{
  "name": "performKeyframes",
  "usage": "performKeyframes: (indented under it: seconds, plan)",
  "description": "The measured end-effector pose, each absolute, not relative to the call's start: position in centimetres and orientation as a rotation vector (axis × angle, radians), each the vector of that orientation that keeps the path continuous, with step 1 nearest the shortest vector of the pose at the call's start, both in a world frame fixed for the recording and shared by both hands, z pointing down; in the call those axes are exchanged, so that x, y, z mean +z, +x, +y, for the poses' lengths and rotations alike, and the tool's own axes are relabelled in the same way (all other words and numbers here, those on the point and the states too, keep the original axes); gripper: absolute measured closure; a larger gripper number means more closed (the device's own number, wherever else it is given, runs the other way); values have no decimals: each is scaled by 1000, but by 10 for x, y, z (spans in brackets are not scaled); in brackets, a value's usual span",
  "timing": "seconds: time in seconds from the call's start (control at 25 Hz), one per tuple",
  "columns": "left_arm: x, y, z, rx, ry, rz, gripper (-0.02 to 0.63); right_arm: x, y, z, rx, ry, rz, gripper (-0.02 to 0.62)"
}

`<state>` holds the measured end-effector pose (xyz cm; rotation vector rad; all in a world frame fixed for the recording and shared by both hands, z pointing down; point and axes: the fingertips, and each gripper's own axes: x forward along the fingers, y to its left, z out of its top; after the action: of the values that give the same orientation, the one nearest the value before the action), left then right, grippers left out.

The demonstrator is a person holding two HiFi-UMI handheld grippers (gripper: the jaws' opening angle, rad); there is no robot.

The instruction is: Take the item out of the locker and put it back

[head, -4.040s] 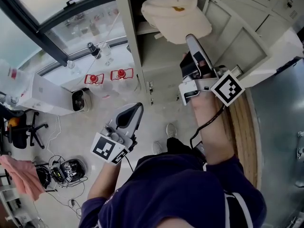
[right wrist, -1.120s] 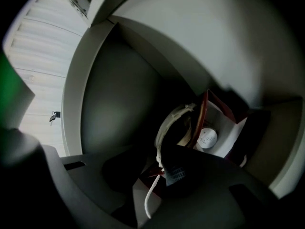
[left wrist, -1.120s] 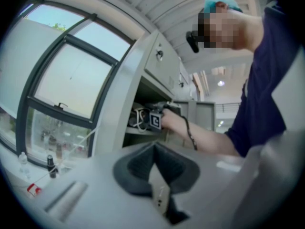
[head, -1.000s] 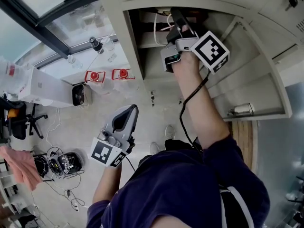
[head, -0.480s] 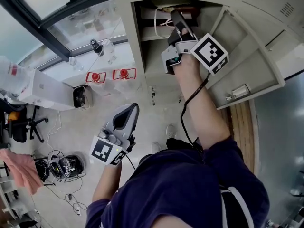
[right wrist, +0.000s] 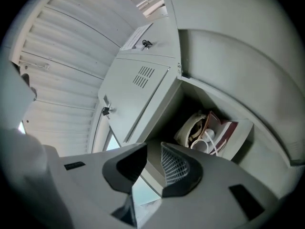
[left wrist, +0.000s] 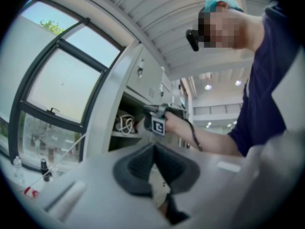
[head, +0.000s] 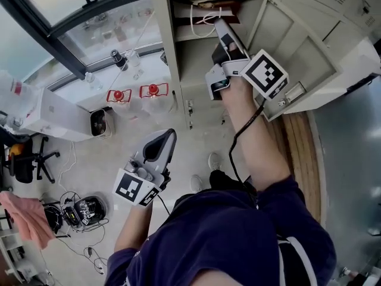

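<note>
Seemingly soft, light cream bundle (right wrist: 191, 128) lay on the shelf (right wrist: 242, 130); its near rim looked best to pinch. Right gripper (right wrist: 153, 151) fingers stood apart, empty; left gripper (left wrist: 154, 147) closed.

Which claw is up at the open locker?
The right claw: it is up at the open locker, jaws apart and empty, pointing toward the white cable inside. The left claw hangs low over the floor, shut.

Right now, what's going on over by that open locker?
A person holds a gripper in each hand. The right gripper is raised toward the open locker, jaws apart and empty; a cream bundle with a white cable lies inside it. The left gripper hangs low, shut and empty.
</note>
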<state>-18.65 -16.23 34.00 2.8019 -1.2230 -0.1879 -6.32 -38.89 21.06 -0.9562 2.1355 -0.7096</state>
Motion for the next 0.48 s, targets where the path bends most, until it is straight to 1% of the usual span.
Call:
performKeyframes:
  seconds: [0.48]
  plan:
    - [342,-163,-153,-191,2815,-1162,604,204,-58,-329,-554,-923,2327,531]
